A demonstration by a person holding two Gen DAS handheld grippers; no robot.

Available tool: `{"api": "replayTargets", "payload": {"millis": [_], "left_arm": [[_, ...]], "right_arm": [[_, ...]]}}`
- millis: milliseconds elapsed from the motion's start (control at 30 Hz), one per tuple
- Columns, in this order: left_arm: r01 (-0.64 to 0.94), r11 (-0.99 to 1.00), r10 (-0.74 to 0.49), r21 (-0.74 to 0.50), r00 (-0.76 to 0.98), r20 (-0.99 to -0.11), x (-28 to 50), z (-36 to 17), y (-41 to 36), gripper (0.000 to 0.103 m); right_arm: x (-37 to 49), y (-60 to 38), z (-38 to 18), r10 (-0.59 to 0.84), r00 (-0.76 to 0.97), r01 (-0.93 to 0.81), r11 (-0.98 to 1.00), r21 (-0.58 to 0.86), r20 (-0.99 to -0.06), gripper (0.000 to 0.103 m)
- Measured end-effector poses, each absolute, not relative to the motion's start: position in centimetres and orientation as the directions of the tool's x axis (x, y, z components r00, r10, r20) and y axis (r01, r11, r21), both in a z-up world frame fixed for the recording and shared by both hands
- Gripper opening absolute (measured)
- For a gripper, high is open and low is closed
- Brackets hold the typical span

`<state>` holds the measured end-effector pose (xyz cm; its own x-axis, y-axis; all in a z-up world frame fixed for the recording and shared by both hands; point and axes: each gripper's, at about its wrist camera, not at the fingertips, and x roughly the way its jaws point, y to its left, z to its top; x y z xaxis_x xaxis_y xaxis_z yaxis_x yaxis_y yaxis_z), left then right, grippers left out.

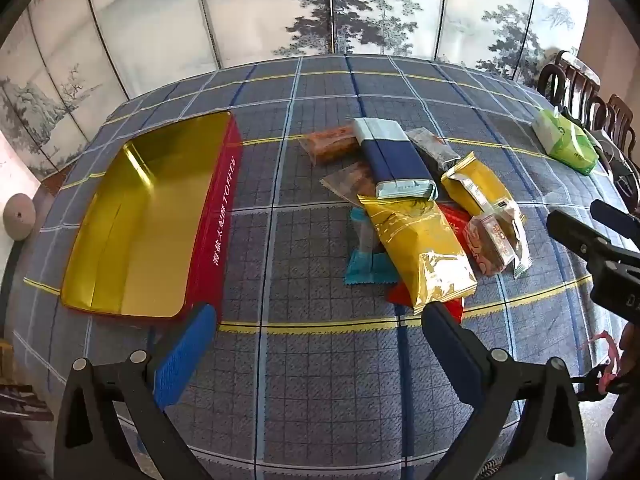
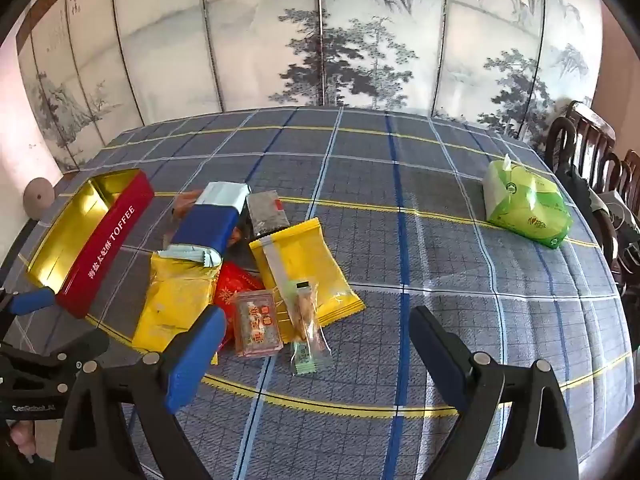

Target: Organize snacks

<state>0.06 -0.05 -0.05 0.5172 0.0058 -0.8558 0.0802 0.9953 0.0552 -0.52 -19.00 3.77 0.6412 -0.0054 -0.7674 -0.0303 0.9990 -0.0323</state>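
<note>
While both of your grippers hang wide and empty, the snack pile [image 2: 256,276] lies just ahead-left of your right gripper [image 2: 316,356], right of the red tin [image 1: 160,216]; your left gripper [image 1: 316,344] sits between them.

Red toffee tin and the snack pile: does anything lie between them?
No. In the left wrist view only bare checked tablecloth separates the red toffee tin from the snack pile.
</note>
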Motion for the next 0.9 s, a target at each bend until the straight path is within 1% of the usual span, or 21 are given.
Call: {"api": "replayTargets", "payload": {"millis": [267, 300, 333, 600, 900], "left_arm": [[0.073, 0.997, -0.003, 0.04, 0.506, -0.863, 0.2, -0.1, 0.1, 0.102], [0.071, 0.997, -0.002, 0.039, 0.504, -0.864, 0.3, -0.1, 0.1, 0.102], [0.067, 0.997, 0.002, 0.041, 0.503, -0.865, 0.4, -0.1, 0.1, 0.102], [0.073, 0.996, 0.002, 0.044, 0.506, -0.863, 0.3, -0.7, 0.6, 0.101], [0.072, 0.997, -0.003, 0.038, 0.503, -0.864, 0.2, -0.7, 0.6, 0.101]], "right_arm": [[-0.9, -18.8, 3.7, -0.101, 0.667, -0.003, 0.99, -0.139, -0.738, 0.095], [-0.4, -20.7, 4.0, -0.011, 0.652, -0.049, 0.997, -0.057, -0.758, 0.095], [-0.2, -22.0, 4.3, 0.033, 0.645, -0.075, 0.997, -0.02, -0.764, 0.095], [-0.6, -19.3, 3.8, 0.022, 0.64, -0.087, 0.995, -0.045, -0.768, 0.095], [-0.5, -19.3, 3.3, 0.044, 0.627, -0.097, 0.995, -0.022, -0.777, 0.094]]}}
